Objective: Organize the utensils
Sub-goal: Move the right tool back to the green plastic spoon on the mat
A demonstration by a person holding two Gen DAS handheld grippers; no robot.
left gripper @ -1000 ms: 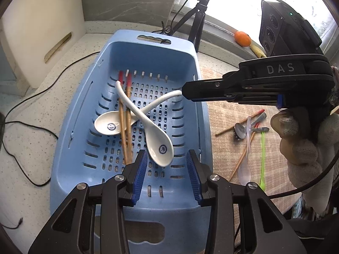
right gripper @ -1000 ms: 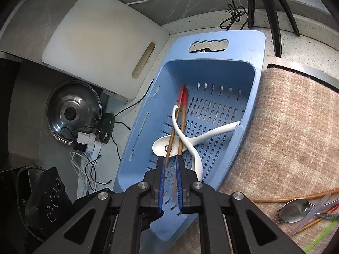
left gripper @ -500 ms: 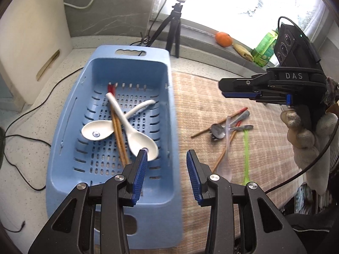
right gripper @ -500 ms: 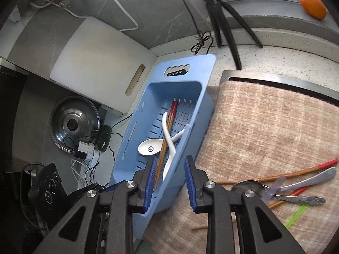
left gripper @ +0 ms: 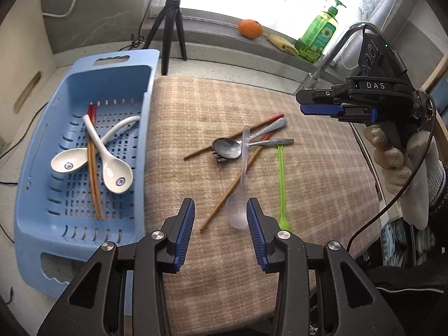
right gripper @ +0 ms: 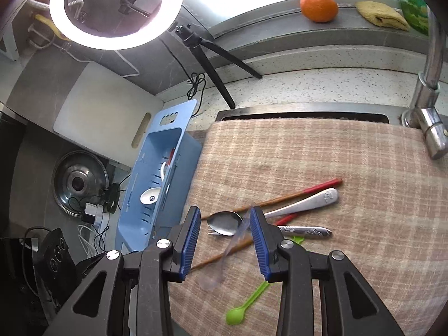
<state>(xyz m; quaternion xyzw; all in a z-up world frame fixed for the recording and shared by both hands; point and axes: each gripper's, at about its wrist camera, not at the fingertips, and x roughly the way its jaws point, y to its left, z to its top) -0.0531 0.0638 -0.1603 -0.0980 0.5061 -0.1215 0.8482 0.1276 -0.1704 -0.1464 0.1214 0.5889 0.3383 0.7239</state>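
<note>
Utensils (left gripper: 246, 151) lie below both down-tilted grippers, now shifted off the basket (left gripper: 81, 151); left gripper (left gripper: 220, 218) fingers parted, empty; right gripper (right gripper: 225, 240) fingers just opened, empty.

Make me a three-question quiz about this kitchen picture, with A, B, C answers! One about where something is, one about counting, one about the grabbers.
1. Where does the orange sit?
A. in the basket
B. on the window ledge
C. on the mat

2. How many white spoons lie in the blue basket?
A. one
B. two
C. four

3. How is the right gripper?
A. open and empty
B. shut on a fork
C. shut on chopsticks

Answers:
1 B, it rests on the ledge beside the green soap bottle.
2 B, two cross over the chopsticks.
3 A, its jaws have just been opening, nothing between the pads.
</note>
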